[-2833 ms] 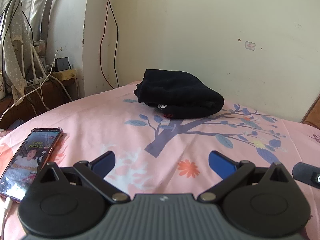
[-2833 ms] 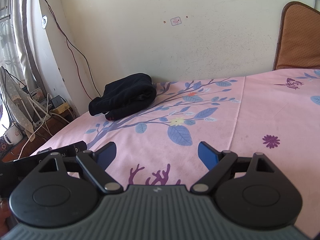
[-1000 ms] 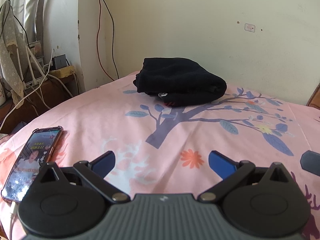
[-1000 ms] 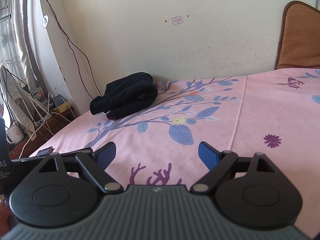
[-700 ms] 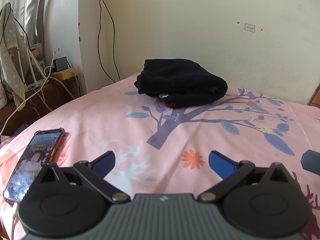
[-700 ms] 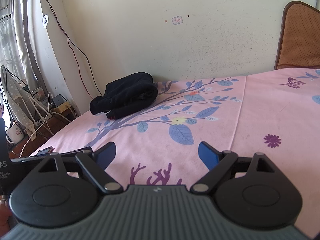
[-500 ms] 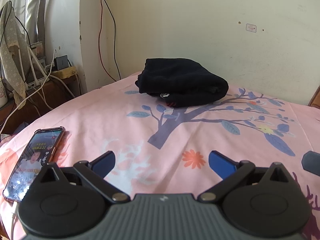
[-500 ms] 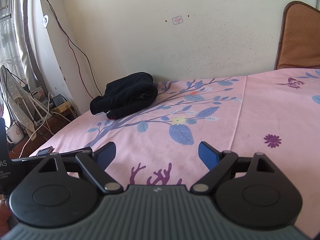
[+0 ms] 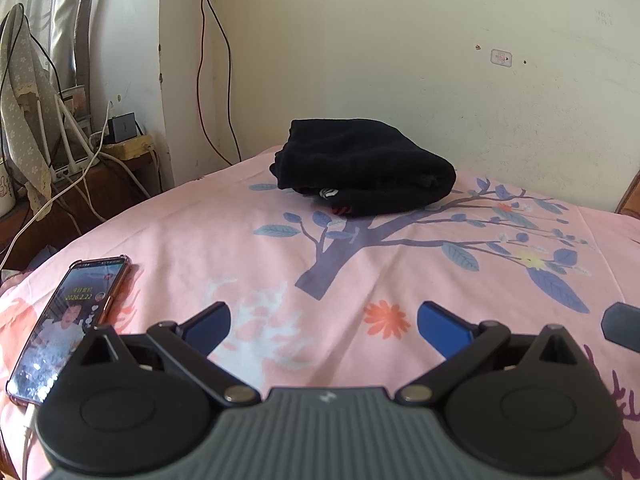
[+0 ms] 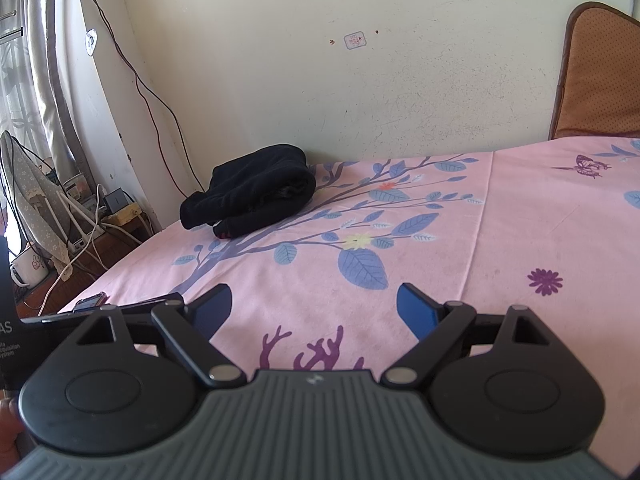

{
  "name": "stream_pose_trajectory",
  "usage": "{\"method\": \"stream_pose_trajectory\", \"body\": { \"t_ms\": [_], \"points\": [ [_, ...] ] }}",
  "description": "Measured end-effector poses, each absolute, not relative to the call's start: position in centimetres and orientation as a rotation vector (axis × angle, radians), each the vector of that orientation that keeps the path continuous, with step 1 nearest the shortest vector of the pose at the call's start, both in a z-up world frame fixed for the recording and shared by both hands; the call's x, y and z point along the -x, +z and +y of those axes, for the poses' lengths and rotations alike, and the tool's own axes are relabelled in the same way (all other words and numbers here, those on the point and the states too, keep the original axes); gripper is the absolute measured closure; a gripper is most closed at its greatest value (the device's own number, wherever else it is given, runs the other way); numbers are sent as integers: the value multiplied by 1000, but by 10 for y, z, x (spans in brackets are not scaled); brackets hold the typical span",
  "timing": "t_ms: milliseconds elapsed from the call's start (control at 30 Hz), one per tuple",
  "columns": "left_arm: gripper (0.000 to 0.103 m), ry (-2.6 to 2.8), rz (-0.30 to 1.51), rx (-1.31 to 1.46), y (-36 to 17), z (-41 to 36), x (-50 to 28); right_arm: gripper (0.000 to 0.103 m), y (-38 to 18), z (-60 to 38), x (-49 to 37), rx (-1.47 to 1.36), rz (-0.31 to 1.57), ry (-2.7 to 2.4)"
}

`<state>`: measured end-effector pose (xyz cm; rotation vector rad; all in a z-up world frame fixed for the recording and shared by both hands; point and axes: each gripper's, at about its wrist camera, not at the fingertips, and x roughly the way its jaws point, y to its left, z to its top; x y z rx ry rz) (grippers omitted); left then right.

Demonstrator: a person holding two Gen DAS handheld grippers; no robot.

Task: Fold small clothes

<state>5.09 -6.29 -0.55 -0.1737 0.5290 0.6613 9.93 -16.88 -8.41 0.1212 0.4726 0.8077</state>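
Note:
A black garment (image 9: pixel 360 172) lies in a folded bundle at the far side of the pink flowered bed sheet (image 9: pixel 360 264), near the wall. It also shows in the right wrist view (image 10: pixel 252 192), at the far left of the bed. My left gripper (image 9: pixel 323 320) is open and empty, low over the sheet, well short of the garment. My right gripper (image 10: pixel 314 307) is open and empty, also low over the sheet and far from the garment.
A lit phone (image 9: pixel 68 324) lies on the sheet by the left gripper. Cables and a power strip (image 9: pixel 100 152) sit beyond the bed's left edge. A brown cushion (image 10: pixel 596 76) stands at the right by the wall. The left gripper's body (image 10: pixel 12 328) shows at the left.
The left gripper has drifted slightly, with the garment shifting a little in its view. The right gripper has hardly moved. Both have stayed open.

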Motion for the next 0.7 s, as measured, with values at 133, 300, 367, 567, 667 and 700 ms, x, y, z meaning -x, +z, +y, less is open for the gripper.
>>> {"method": "stream_pose_trajectory", "body": {
  "t_ms": [133,300,367,567,667,700],
  "points": [
    [0,658,531,174,-5,-62,-51,12,-84,-169,-99,-121,472,808],
    [0,652,534,175,-5,-62,-51,12,-84,-169,-99,-121,473,808],
    [0,648,537,176,-5,-62,-52,12,-84,-169,-99,-121,473,808],
    [0,651,537,176,-5,-62,-51,12,-84,-169,-99,-121,473,808],
    [0,649,538,175,-6,-63,-51,12,-84,-168,-99,-122,473,808],
    [0,650,539,174,-6,-63,-51,12,-84,-169,-99,-121,473,808]
  ]
}}
